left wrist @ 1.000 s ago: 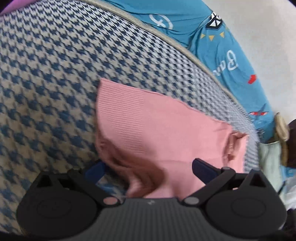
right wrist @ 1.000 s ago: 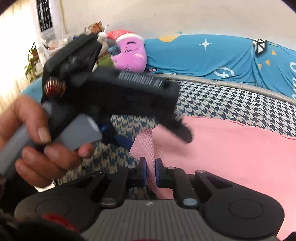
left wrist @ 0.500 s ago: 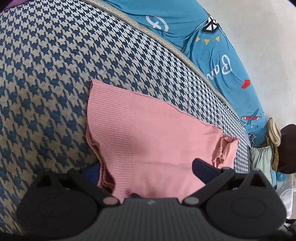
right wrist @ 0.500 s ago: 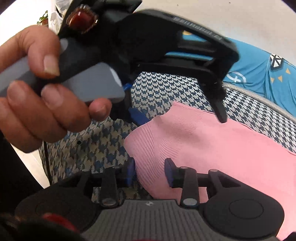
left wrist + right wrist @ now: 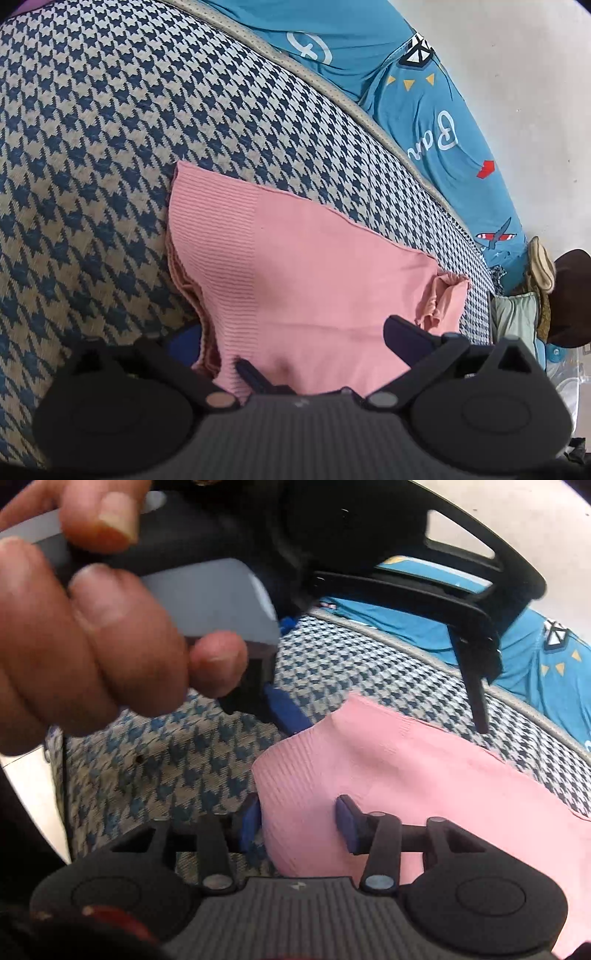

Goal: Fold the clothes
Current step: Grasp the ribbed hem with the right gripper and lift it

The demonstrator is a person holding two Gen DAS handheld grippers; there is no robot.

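My left tool (image 5: 295,339) gapes wide over the folded pink garment (image 5: 314,266), which lies flat on the houndstooth cushion (image 5: 92,129) near its front edge; my right tool (image 5: 295,823) spreads across the garment's ribbed corner, gripping nothing.

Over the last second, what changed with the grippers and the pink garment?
The right gripper opened from shut, its fingers now straddling the pink garment's ribbed edge. The left gripper moved in close above it, open. The rumpled corner near the left gripper now lies flatter. The garment stayed folded on the checked cushion.
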